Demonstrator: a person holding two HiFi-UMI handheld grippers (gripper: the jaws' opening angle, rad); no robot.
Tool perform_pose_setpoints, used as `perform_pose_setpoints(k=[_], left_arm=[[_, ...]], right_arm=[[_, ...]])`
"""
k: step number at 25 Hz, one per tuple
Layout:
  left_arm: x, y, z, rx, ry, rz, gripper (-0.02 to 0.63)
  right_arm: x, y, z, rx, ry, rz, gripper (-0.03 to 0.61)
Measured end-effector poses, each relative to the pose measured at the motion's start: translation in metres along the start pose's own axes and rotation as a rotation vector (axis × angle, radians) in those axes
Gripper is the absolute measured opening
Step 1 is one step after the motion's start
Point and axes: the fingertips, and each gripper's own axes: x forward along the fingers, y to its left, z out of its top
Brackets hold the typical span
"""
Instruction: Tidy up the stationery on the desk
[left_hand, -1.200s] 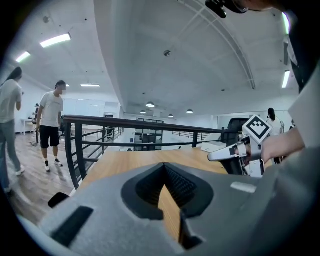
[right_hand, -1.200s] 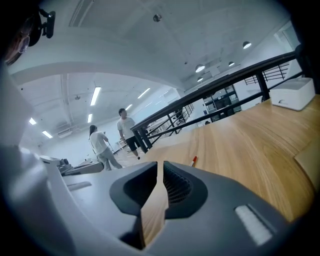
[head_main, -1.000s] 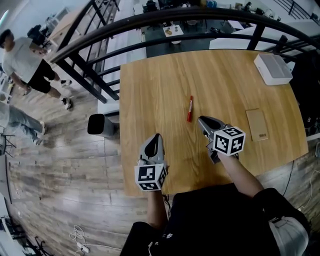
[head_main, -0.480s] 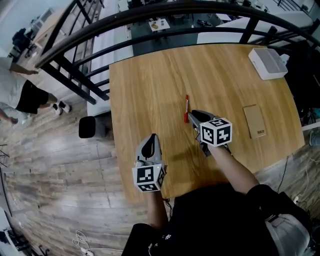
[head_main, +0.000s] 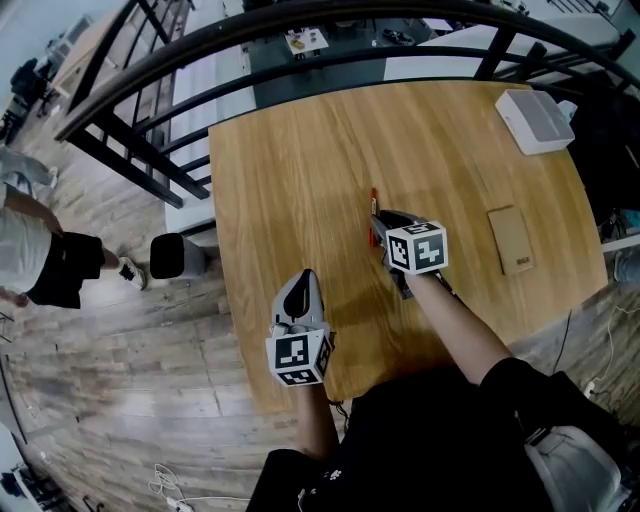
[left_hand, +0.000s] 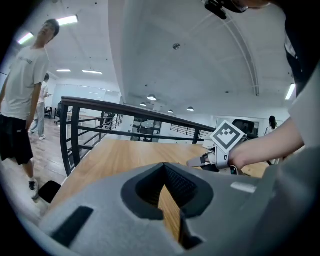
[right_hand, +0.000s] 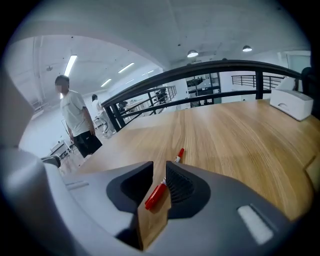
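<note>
Red pen (head_main: 373, 203) mid-desk (head_main: 300, 170), 12 o'clock of right gripper (head_main: 386, 224), whose jaws have just been opening with its near end between them, unpinched; left gripper (head_main: 303, 280) closed, empty; pen likely light, stiff, roll-prone, so clamp mid-barrel.

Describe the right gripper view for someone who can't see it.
A red marker lies on the wooden desk between the fingers of the right gripper, which have just been opening. A white box sits far right; a person stands at left.
</note>
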Motion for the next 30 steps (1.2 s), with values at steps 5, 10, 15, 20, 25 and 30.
perform_pose_setpoints(k=[5, 10, 15, 20, 25, 30], left_arm=[[0.002, 0.007, -0.004, -0.013, 0.002, 0.004, -0.003], [0.001, 0.011, -0.006, -0.022, 0.003, 0.005, -0.003], [-0.001, 0.018, -0.006, -0.037, 0.005, 0.017, -0.003], [0.000, 0.021, -0.006, -0.055, 0.000, 0.027, -0.003], [-0.003, 0.020, -0.006, -0.059, 0.007, 0.034, -0.003], [-0.004, 0.022, -0.006, -0.056, 0.004, 0.043, -0.003]], right_arm=[[0.016, -0.010, -0.006, -0.001, 0.044, -0.042, 0.089], [0.030, -0.012, -0.013, 0.018, 0.069, -0.049, 0.092], [0.037, -0.013, -0.020, -0.007, 0.126, -0.068, 0.092], [0.038, -0.013, -0.017, -0.018, 0.137, -0.100, 0.079], [0.036, -0.013, -0.017, -0.030, 0.128, -0.110, 0.054], [0.033, -0.015, -0.017, -0.018, 0.097, -0.093, 0.054]])
